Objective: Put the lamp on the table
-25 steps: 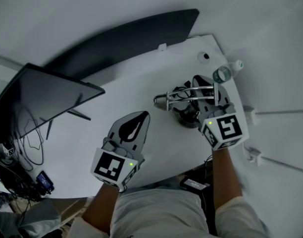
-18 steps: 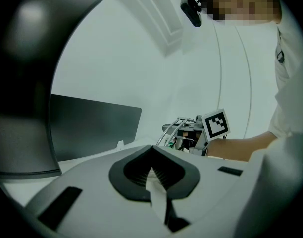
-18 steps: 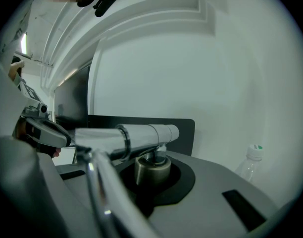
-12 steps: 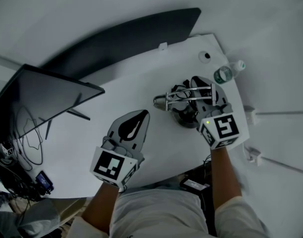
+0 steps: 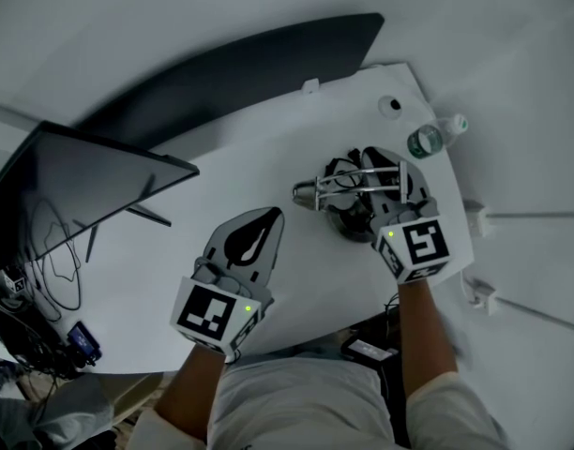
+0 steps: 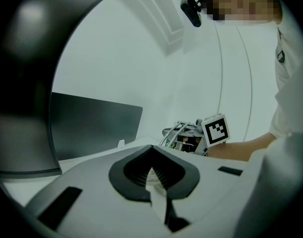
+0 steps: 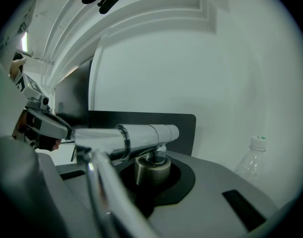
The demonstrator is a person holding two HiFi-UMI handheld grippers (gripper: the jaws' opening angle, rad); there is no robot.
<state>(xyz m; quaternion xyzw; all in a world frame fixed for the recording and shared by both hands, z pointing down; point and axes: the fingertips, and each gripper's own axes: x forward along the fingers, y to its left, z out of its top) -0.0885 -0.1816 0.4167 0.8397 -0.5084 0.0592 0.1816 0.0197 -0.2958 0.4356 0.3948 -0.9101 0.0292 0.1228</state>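
The lamp (image 5: 348,187) is a metal desk lamp with thin chrome arms. Its silver head (image 5: 306,193) points left and its dark round base (image 5: 351,223) is over the right part of the white table (image 5: 268,157). I cannot tell whether the base touches the table. My right gripper (image 5: 388,178) is shut on the lamp. In the right gripper view its jaws close round a short metal post (image 7: 152,168) under a silver tube (image 7: 141,135). My left gripper (image 5: 254,234) hovers near the table's front edge. Its jaws (image 6: 154,175) are shut with nothing between them.
A dark monitor (image 5: 76,190) stands at the left with cables (image 5: 57,265) beside it. A black panel (image 5: 240,68) runs behind the table. A clear plastic bottle (image 5: 426,139) and a small round fitting (image 5: 390,107) sit at the table's far right corner.
My right gripper has shifted slightly to the left with the lamp still in it. The left gripper has stayed where it was.
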